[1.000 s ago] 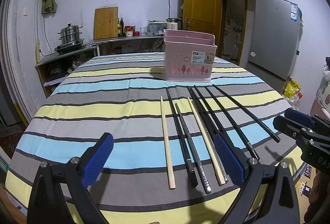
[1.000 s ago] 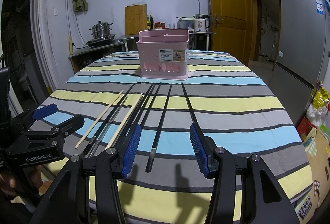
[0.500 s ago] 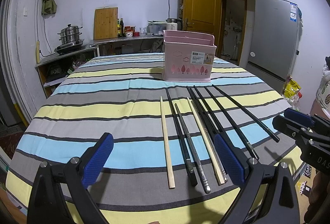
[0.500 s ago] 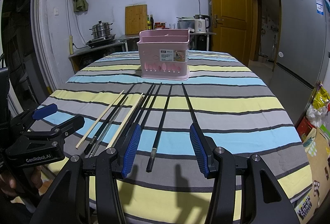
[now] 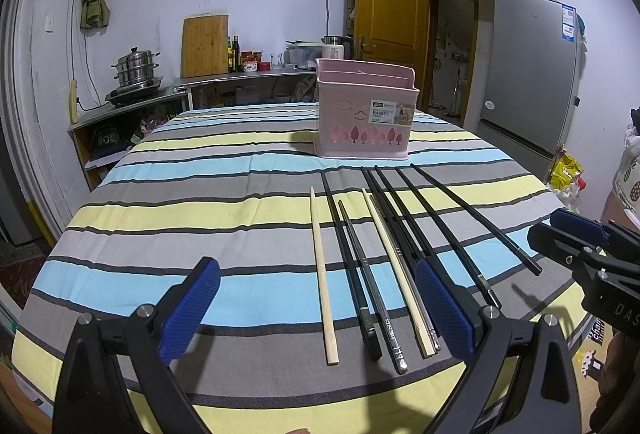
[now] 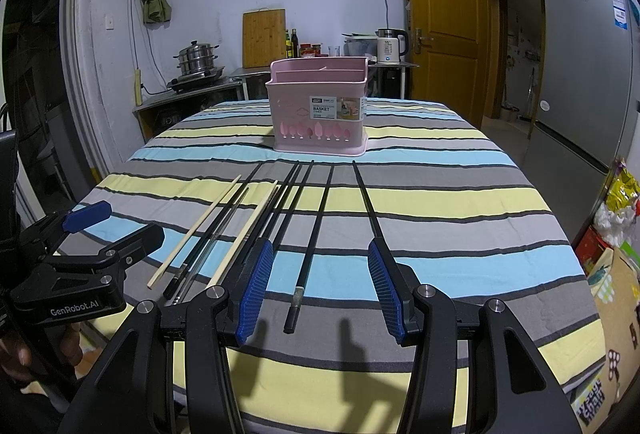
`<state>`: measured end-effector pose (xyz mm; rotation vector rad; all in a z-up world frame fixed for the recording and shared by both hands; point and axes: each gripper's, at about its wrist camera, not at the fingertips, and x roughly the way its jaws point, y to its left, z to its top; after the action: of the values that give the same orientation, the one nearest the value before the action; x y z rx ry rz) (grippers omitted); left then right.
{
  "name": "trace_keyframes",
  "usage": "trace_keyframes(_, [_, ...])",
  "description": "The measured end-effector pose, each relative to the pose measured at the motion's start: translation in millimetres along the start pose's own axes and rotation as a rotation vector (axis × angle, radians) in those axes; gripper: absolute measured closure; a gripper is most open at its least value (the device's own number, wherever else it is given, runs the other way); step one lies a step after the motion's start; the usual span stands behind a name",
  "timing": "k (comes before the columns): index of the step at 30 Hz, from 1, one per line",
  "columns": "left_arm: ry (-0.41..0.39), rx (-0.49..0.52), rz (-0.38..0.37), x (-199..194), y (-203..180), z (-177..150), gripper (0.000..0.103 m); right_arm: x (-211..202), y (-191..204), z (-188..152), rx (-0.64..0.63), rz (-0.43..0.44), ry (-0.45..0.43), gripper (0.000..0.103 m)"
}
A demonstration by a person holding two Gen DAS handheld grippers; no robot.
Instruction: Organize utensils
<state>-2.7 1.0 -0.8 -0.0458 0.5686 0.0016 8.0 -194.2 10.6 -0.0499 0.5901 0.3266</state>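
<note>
Right gripper (image 6: 320, 282) hovering with jaws apart, straddling black chopstick (image 6: 314, 238) at frame centre, its long axis pointing up-frame toward pink basket (image 6: 320, 114). Left gripper (image 5: 316, 310) also gaping, holding nothing.

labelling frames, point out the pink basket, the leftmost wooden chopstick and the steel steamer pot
pink basket (image 5: 362, 114): left wrist view, front wall
leftmost wooden chopstick (image 5: 321, 266): left wrist view, mid-shaft
steel steamer pot (image 6: 197, 63): right wrist view, stacked body

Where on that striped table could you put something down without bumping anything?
The striped tablecloth is bare left of the pale wooden chopstick, and right of the outermost black chopstick. Crowded: the row of chopsticks between them, reaching nearly to the pink plastic utensil basket.
</note>
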Motion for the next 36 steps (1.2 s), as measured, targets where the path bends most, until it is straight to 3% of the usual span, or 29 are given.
trace_keyframes(24, [0.008,0.007,0.001,-2.2,-1.4,1.6,0.003,-1.9,3.5,1.1,0.0,0.002,0.002,0.052])
trace_keyframes(36, [0.062,0.029,-0.006,31.6,9.0,17.8,0.003,23.3,-3.0,16.9,0.002,0.01,0.021,0.052])
